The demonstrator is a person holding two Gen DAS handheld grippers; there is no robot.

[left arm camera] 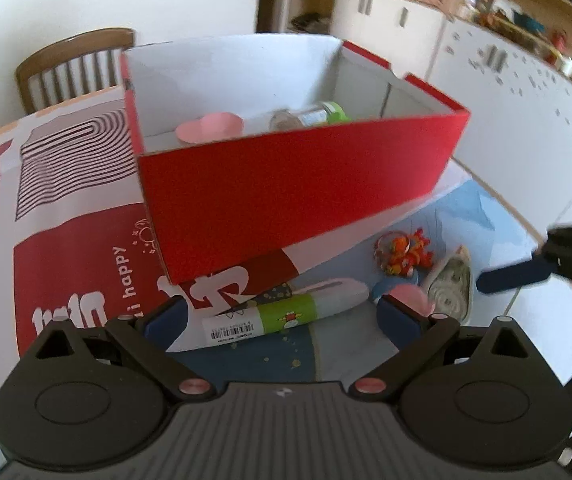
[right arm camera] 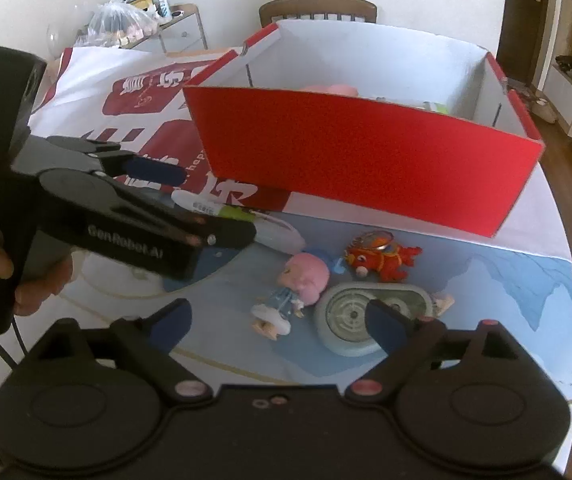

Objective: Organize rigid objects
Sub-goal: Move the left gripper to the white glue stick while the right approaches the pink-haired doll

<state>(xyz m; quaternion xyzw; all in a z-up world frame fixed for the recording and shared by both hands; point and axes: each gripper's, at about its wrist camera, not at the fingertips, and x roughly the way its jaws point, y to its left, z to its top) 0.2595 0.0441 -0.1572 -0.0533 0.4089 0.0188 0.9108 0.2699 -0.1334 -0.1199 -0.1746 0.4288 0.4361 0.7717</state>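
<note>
A red box (left arm camera: 286, 184) with a white inside stands on a printed red and white sheet. It holds a pink piece (left arm camera: 210, 126) and a green-labelled bottle (left arm camera: 310, 116). In front of it lies a tube (left arm camera: 286, 314) with a green label and a barcode, between the wide-apart fingers of my left gripper (left arm camera: 282, 316), which is open. In the right wrist view my right gripper (right arm camera: 280, 320) is open just short of a pink-haired doll (right arm camera: 302, 280). Its right pad overlaps a grey oval device (right arm camera: 350, 316). An orange fish toy (right arm camera: 382, 256) lies behind them. The left gripper (right arm camera: 206, 208) straddles the tube (right arm camera: 274, 230).
A blue illustrated mat (right arm camera: 506, 280) covers the round table in front of the box. A wooden chair (left arm camera: 74, 64) stands behind the table. White cabinets (left arm camera: 506, 92) and shelves fill the far right. A person's hand (right arm camera: 26, 280) holds the left gripper's handle.
</note>
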